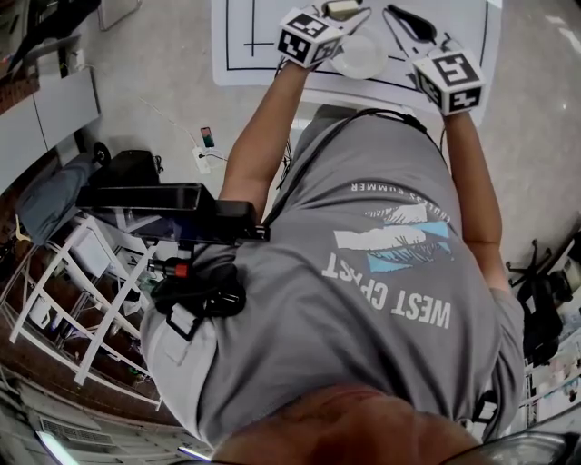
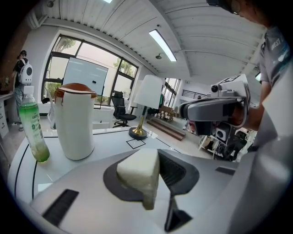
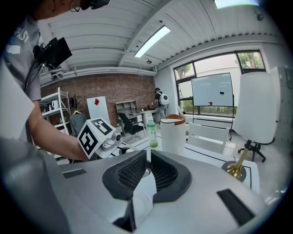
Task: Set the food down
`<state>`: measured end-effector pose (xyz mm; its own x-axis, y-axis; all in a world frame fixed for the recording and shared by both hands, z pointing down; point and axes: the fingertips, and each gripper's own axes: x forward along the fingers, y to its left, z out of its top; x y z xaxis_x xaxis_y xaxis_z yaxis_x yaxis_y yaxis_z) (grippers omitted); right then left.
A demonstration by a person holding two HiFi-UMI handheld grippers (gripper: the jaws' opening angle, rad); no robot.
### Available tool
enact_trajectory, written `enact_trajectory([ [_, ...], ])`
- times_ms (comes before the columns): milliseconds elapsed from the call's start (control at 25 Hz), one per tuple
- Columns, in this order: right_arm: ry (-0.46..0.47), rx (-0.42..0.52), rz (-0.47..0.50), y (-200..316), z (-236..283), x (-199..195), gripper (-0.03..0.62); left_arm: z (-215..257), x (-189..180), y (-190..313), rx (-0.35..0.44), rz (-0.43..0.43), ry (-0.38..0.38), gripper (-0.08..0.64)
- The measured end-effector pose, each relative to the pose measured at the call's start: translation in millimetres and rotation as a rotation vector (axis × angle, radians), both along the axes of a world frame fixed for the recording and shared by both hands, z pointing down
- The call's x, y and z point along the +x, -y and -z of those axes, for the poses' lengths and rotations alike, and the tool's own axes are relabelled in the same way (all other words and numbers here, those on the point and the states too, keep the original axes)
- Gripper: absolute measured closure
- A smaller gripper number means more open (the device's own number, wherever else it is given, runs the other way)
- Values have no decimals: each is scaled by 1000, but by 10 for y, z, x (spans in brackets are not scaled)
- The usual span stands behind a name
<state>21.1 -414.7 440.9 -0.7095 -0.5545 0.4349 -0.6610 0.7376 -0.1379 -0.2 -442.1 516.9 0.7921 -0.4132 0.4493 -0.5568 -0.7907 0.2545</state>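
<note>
A pale wedge of food (image 2: pixel 137 170) sits between the jaws of my left gripper (image 2: pixel 153 164), which is shut on it. In the head view the food (image 1: pixel 342 8) hangs at the left gripper (image 1: pixel 349 13), just beyond a white plate (image 1: pixel 360 58) on the table. My right gripper (image 3: pixel 147 167) has its dark pads nearly together with nothing between them. In the head view the right gripper (image 1: pixel 406 20) is to the right of the plate. Each gripper sees the other across the table: the right gripper (image 2: pixel 215 109), the left gripper (image 3: pixel 110 142).
On the table stand a white canister with a brown lid (image 2: pixel 73 121), a green bottle (image 2: pixel 33 128) and a brass-footed lamp with a white shade (image 2: pixel 146 103). A white mat with black lines (image 1: pixel 245 41) covers the table. Shelving (image 1: pixel 82 272) stands on the floor at the left.
</note>
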Motion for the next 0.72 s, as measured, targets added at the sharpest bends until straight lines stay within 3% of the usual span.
enact_trajectory([
  [720, -4, -35, 12, 17, -181, 186, 581, -446, 151, -27, -93, -23, 81, 463],
])
